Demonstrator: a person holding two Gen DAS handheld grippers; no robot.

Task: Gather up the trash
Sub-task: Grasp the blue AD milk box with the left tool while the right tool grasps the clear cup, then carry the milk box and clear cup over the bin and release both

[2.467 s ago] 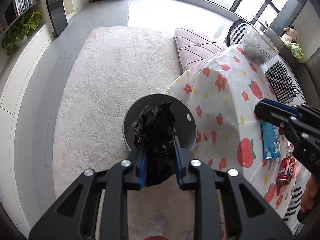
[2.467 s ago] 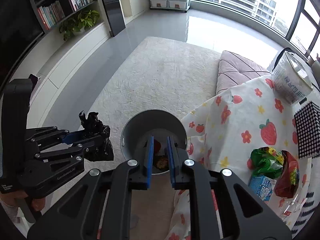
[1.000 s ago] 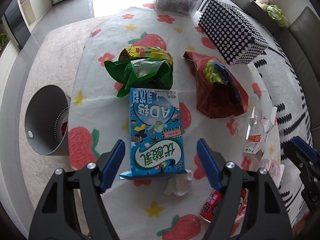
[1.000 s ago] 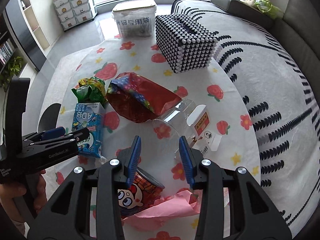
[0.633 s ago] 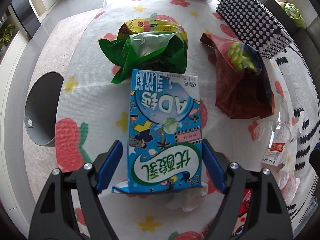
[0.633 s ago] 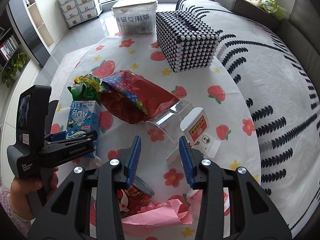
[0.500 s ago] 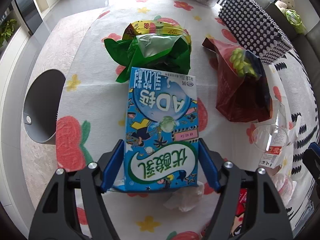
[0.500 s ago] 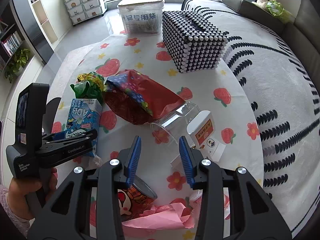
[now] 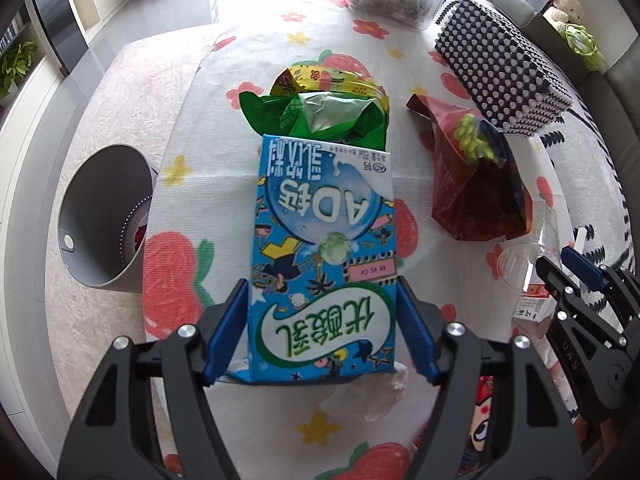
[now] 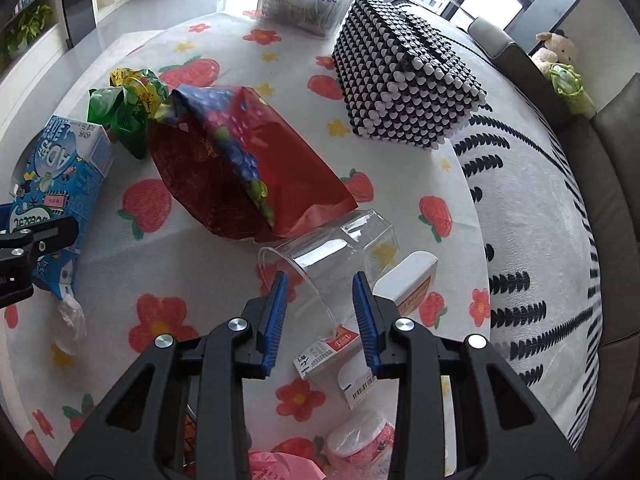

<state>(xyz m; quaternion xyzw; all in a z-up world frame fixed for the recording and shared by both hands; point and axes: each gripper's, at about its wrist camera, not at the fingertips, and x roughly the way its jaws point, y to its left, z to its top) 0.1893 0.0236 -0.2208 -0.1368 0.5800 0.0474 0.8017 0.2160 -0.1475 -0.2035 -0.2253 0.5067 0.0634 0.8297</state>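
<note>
Since 0.5 s earlier, left hand-held gripper (image 9: 322, 330) had closed in, both blue pads flush against the blue milk carton (image 9: 322, 248), which sat on the bench (image 9: 224, 160) just before the green wrapper (image 9: 320, 116). Right hand-held gripper (image 10: 320, 306) hung spread above the clear plastic cup (image 10: 324, 258). Grey bin (image 9: 100, 220) stood beside the bench.

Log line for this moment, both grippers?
left gripper: shut on blue carton | right gripper: open over clear cup | bin: beside table

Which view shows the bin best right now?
The left wrist view: the grey bin sits on the rug left of the table, its open mouth and inside visible. The right wrist view shows at most a hint of it behind the carton.
</note>
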